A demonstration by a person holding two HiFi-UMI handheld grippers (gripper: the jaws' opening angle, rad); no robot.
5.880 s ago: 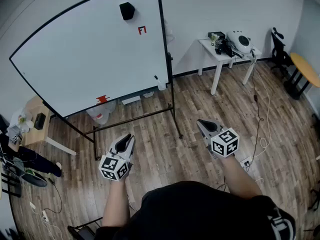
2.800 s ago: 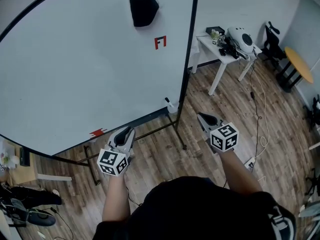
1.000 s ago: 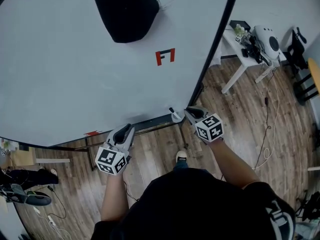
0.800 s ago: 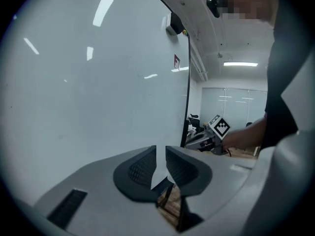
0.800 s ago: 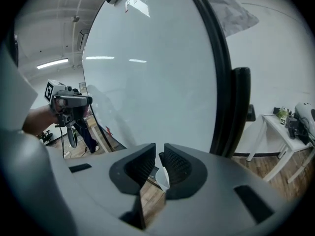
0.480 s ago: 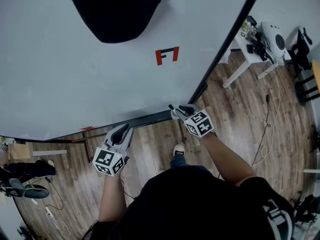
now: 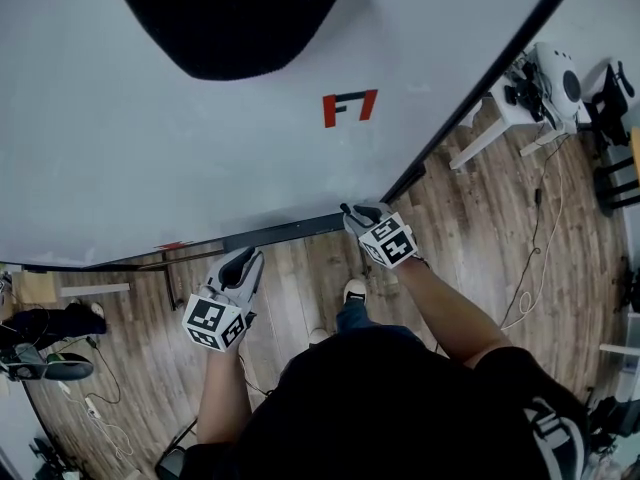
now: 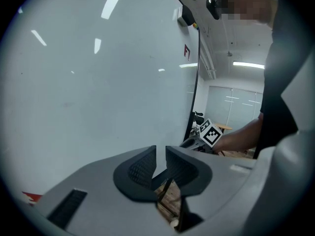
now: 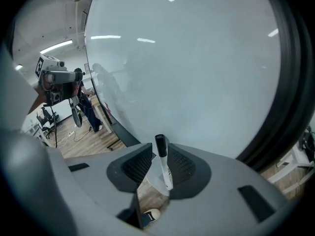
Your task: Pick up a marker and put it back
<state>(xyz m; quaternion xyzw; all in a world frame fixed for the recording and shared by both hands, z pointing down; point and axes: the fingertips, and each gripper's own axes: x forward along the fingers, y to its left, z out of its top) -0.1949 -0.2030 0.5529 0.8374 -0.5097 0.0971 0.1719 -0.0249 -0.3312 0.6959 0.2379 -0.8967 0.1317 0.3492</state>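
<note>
Marker (image 9: 164, 163) between right tool's (image 9: 160, 151) just-opened jaws

A large whiteboard (image 7: 150, 148) fills the upper left and centre of the head view. A black pad (image 7: 230, 18) sits on it at the top, cut off by the frame edge. Right of centre is a red mark (image 7: 349, 107), and a smaller red mark (image 7: 172, 246) lies at the board's lower edge. The board's black frame (image 7: 480, 98) runs diagonally towards the upper right. Below it lies a wooden plank floor (image 7: 480, 238). At the upper right stands a white table (image 7: 490, 136) bearing a white rounded device (image 7: 558, 76), with a black chair (image 7: 612, 108) at the right edge. A dark bundle (image 7: 55, 323) lies at the left edge.
</note>
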